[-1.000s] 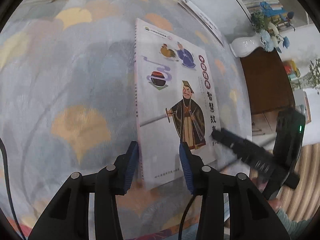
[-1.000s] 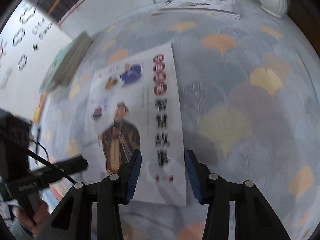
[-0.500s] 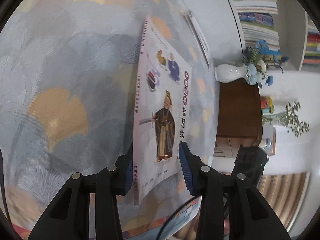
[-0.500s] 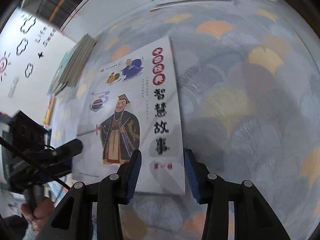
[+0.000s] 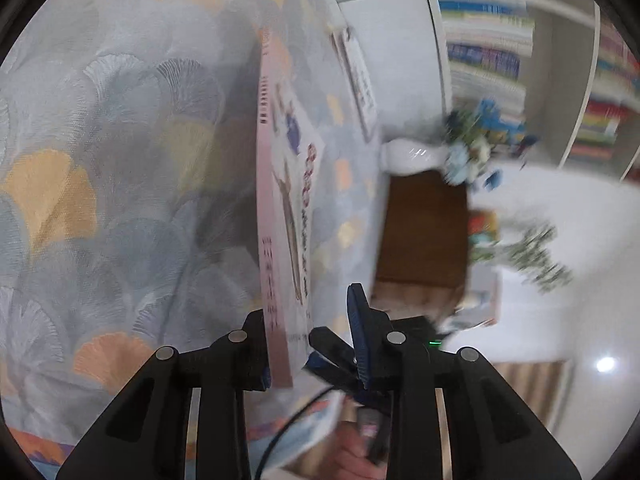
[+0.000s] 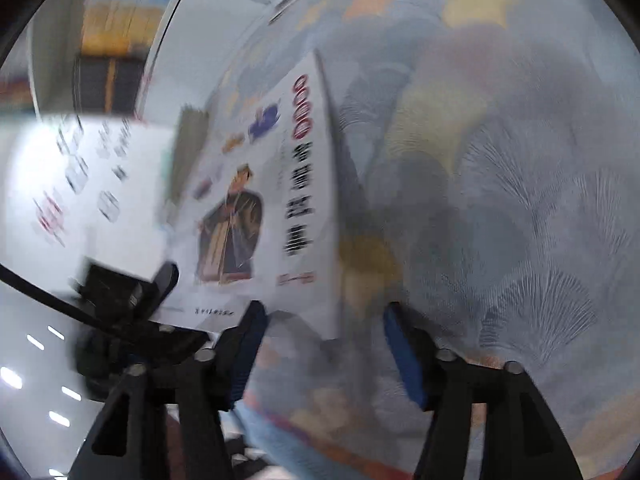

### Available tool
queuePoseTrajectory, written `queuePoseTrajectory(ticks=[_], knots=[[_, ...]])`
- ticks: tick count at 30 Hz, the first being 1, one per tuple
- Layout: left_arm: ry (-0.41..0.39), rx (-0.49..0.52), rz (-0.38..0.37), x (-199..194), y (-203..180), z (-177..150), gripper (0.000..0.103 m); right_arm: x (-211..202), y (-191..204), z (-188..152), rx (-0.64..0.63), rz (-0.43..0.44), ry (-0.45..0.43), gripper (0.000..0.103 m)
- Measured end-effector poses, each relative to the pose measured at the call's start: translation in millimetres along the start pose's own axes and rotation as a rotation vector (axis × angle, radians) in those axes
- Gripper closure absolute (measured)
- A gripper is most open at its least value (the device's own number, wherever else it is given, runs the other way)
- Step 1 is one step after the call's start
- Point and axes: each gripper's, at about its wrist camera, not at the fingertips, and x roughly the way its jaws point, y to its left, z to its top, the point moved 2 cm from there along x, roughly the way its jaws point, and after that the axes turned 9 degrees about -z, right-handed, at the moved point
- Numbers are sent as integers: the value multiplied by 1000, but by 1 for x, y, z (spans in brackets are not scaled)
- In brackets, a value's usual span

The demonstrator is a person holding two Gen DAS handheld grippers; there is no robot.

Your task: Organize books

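Pink-spined book (image 5: pixel 280 216), its cover writing too blurred to read, is tilting up off the table (image 5: pixel 100 160) near its front edge. Left gripper (image 5: pixel 310 344) fingers are narrowing onto it; right gripper (image 6: pixel 320 356) fingers are widening, holding nothing.

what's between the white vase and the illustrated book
Only bare leaf-patterned tablecloth separates the white vase from the white illustrated book, seen in the left wrist view.

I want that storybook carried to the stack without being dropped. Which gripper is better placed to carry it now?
Left. The left gripper has the raised storybook between its closing jaws near the spine corner. The right gripper has just opened, its pads clear of the cover.
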Motion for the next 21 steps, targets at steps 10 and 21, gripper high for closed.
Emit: queuePoseTrajectory(ticks=[10,21], knots=[[-4,29,154,-13,6,1,77,19,34,23,-19,102,-14,75],[5,399,399,-15,-38,0,77,16,107,-1,-436,-324,-181,76]])
